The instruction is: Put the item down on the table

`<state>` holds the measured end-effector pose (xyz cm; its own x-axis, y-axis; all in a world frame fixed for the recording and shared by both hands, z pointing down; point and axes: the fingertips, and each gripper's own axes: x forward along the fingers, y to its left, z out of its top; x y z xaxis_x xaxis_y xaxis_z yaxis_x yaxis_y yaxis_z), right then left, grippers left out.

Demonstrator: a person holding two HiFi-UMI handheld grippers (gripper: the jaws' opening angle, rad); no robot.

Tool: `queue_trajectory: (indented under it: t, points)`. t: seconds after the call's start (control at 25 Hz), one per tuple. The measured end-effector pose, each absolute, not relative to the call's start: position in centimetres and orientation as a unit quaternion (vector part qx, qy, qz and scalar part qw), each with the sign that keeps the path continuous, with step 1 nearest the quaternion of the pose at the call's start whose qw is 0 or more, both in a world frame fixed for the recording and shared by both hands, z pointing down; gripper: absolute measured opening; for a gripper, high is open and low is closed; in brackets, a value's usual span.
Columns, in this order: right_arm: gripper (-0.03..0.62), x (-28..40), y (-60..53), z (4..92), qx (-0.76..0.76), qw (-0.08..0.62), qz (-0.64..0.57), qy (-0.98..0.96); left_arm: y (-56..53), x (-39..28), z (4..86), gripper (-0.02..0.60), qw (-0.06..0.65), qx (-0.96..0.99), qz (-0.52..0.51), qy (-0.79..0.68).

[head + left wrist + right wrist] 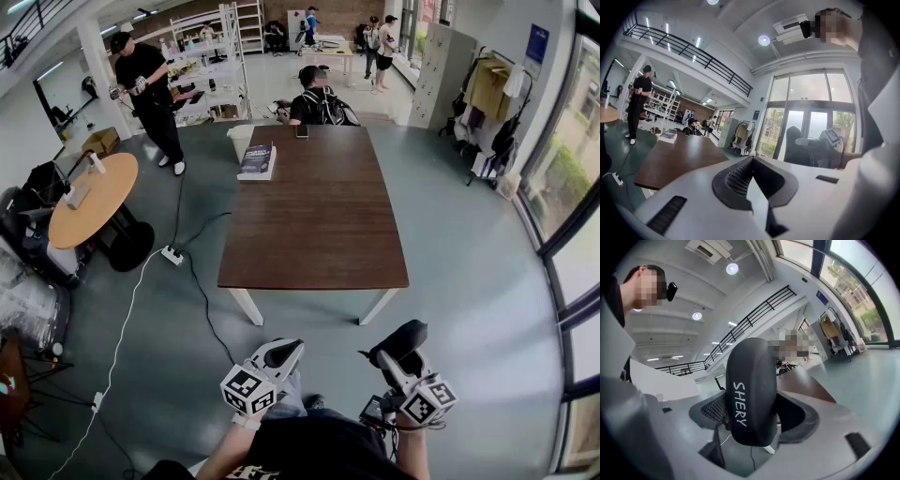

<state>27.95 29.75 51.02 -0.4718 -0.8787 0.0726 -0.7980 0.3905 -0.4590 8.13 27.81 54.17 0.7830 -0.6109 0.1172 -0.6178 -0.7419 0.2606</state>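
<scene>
Black case (751, 390): smooth, long, round ends, white letters SHERY down its side, standing up | right tool (752, 423): squeezing the black case | where: up in the air, not yet over the brown tabletop (319, 234) | left tool (751, 164): pinched together, nothing inside | book (256, 160): on the tabletop's far left corner
</scene>
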Motion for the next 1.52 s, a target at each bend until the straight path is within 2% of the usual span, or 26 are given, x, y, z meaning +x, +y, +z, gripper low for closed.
queue_trajectory:
  t: [1.0,1.52]
  points:
    - [0.314,27.6,22.0,51.7,-0.491,0.078,-0.233,0.836,21.0,8.0,54.6,0.006,0.154,0.926,0.015,-0.344]
    - [0.314,24.1,14.5,50.7,-0.470,0.068,-0.224,0.851,14.4,5.3,54.5,0.006,0.160,0.921,0.013,-0.356]
